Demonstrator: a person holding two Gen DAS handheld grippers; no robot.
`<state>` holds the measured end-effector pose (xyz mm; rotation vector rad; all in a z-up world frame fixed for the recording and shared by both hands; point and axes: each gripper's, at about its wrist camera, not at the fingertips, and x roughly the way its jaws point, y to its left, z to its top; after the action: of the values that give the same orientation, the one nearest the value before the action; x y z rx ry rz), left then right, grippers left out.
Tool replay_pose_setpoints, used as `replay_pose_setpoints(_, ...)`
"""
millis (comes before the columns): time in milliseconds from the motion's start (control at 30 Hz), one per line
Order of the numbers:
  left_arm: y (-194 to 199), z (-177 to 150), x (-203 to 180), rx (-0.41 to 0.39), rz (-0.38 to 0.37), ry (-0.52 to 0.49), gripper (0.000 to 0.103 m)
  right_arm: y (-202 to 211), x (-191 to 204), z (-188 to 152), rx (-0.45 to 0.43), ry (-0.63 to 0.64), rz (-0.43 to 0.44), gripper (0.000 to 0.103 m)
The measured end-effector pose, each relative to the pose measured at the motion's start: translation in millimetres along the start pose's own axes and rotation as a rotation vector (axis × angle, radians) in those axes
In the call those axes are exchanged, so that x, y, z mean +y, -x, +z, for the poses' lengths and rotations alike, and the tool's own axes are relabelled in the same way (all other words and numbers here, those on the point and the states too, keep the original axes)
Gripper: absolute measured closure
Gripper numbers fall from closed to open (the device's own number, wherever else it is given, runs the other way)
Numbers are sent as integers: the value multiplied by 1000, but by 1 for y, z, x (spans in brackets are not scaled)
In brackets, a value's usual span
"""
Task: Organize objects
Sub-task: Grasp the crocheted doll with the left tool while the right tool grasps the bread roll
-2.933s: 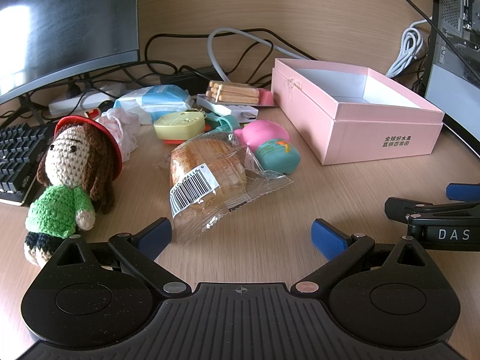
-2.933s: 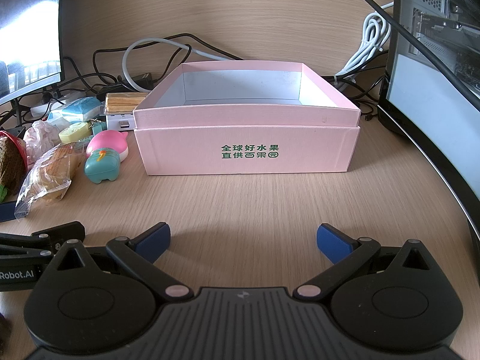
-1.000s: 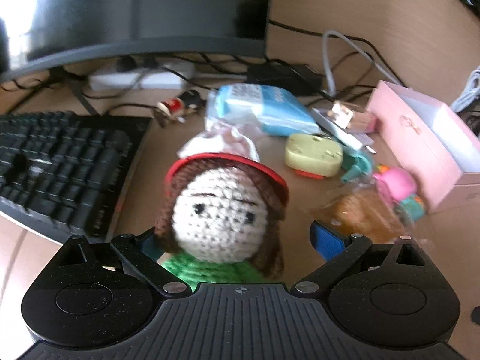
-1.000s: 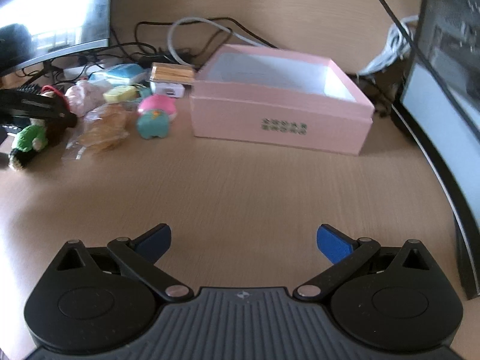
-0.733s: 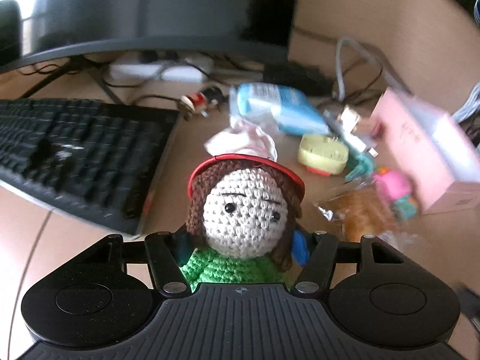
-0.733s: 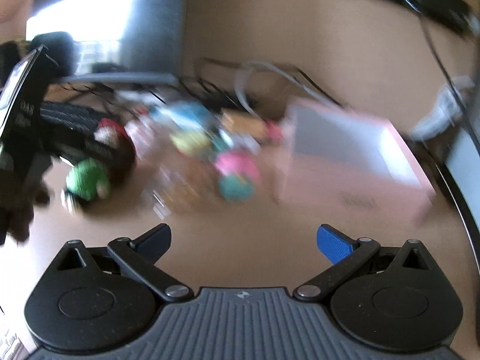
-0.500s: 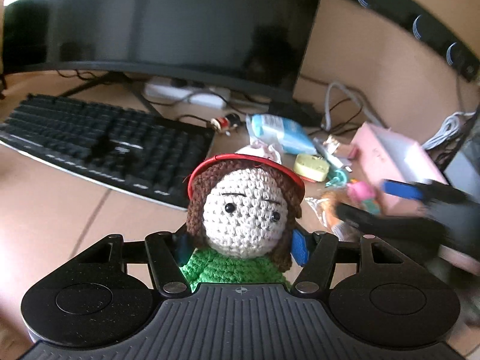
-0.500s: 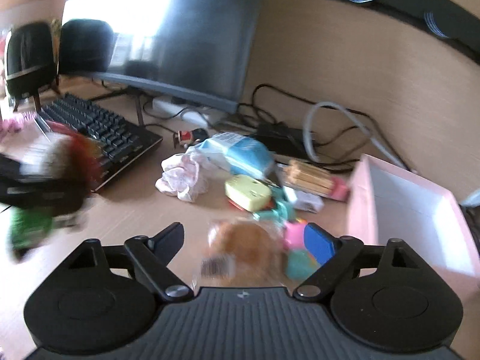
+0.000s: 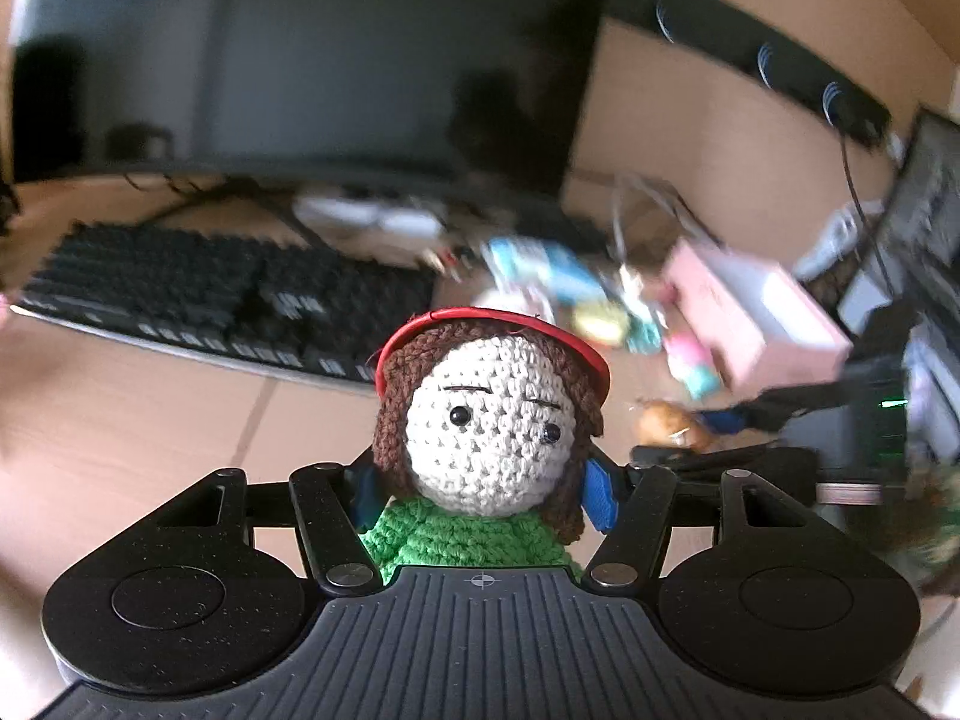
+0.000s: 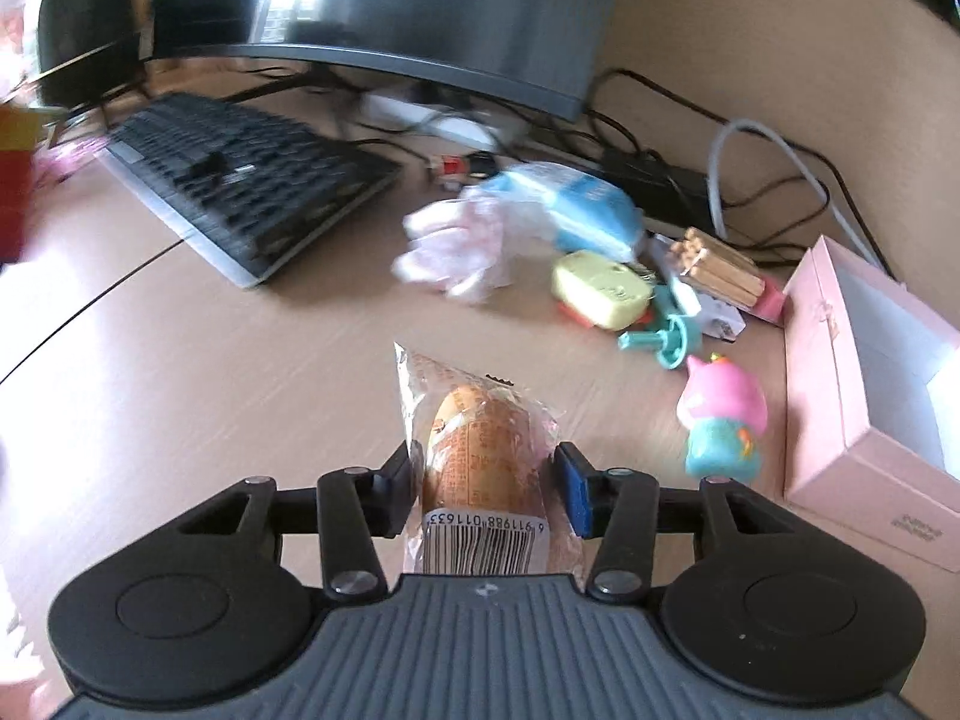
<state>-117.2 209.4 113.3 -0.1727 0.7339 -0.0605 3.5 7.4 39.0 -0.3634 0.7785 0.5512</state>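
The left gripper (image 9: 483,489) is clamped on 1 crochet doll (image 9: 489,420), lifted above the desk (image 9: 150,408). The right gripper (image 10: 489,483) pinches 1 wrapped bread bun (image 10: 480,468). Left on the desk: 1 pink box (image 10: 864,384), 1 pink-and-teal toy (image 10: 723,420), 1 yellow case (image 10: 600,288), 1 keyboard (image 10: 240,180).

Blurred by motion behind the crocheted doll (image 9: 489,420): keyboard (image 9: 198,294), pink box (image 9: 756,318) and the small items between them, too smeared to name. Doll's legs hidden below the left gripper (image 9: 480,495). Pink box (image 10: 870,396) cut off at the frame's right edge. Near end of the wrapped bread (image 10: 480,468) hidden under the right gripper (image 10: 486,480).
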Motion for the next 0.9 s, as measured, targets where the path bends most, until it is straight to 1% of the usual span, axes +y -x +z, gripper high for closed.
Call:
replay_pose_setpoints(33, -9, -4, -3, 40, -15, 5, 36, 10, 3, -7, 7, 3, 4, 56)
replay_pose_setpoints(67, -18, -6, -7, 85, -51, 6, 36, 19, 3, -13, 20, -5, 8, 56)
replay_pose_setpoints(133, -32, -10, -18, 146, -132, -35, 36, 42, -1, -26, 39, -36, 15, 56)
replay_pose_setpoints(167, -39, -10, -27, 161, -161, -69, 36, 53, -7, -33, 41, -56, 6, 56)
replay_pose_setpoints(200, -45, -9, -38, 168, -184, -97, 36, 66, -14, -40, 42, -83, -21, 57)
replay_pose_setpoints(267, -62, 1, -57, 178, -237, -105, 36, 88, -29, -50, 34, -131, -83, 57)
replay_pose_setpoints(300, -70, 10, -68, 177, -277, -99, 36, 100, -37, -54, 23, -155, -117, 57)
replay_pose_setpoints(333, -79, 23, -81, 166, -316, -96, 36, 112, -45, -58, 8, -179, -149, 57)
replay_pose_setpoints(400, -92, 50, -110, 132, -359, -112, 36, 139, -63, -66, -30, -233, -216, 57)
replay_pose_setpoints(500, -110, 101, -160, 21, -418, -117, 35, 167, -84, -73, -87, -295, -284, 57)
replay_pose_setpoints(533, -116, 118, -177, -36, -437, -117, 34, 174, -91, -75, -106, -317, -301, 57)
replay_pose_setpoints(600, -133, 146, -207, -140, -454, -131, 33, 182, -103, -78, -131, -356, -330, 57)
replay_pose_setpoints(633, -148, 157, -222, -169, -453, -159, 32, 183, -108, -79, -140, -375, -340, 57)
replay_pose_setpoints(667, -169, 168, -237, -160, -428, -205, 31, 186, -113, -83, -149, -390, -343, 57)
replay_pose_setpoints(700, -190, 176, -254, -137, -386, -245, 31, 188, -118, -85, -156, -402, -344, 57)
replay_pose_setpoints(733, -208, 182, -266, -108, -351, -257, 30, 187, -122, -87, -160, -409, -344, 57)
replay_pose_setpoints(767, -219, 186, -272, -86, -344, -237, 30, 184, -126, -87, -160, -413, -347, 57)
replay_pose_setpoints(800, -226, 189, -276, -81, -363, -205, 30, 183, -129, -89, -156, -419, -354, 57)
replay_pose_setpoints(833, -229, 190, -281, -89, -380, -201, 31, 183, -131, -92, -154, -422, -355, 57)
replay_pose_setpoints(900, -228, 186, -287, -134, -375, -240, 32, 180, -139, -98, -154, -424, -336, 57)
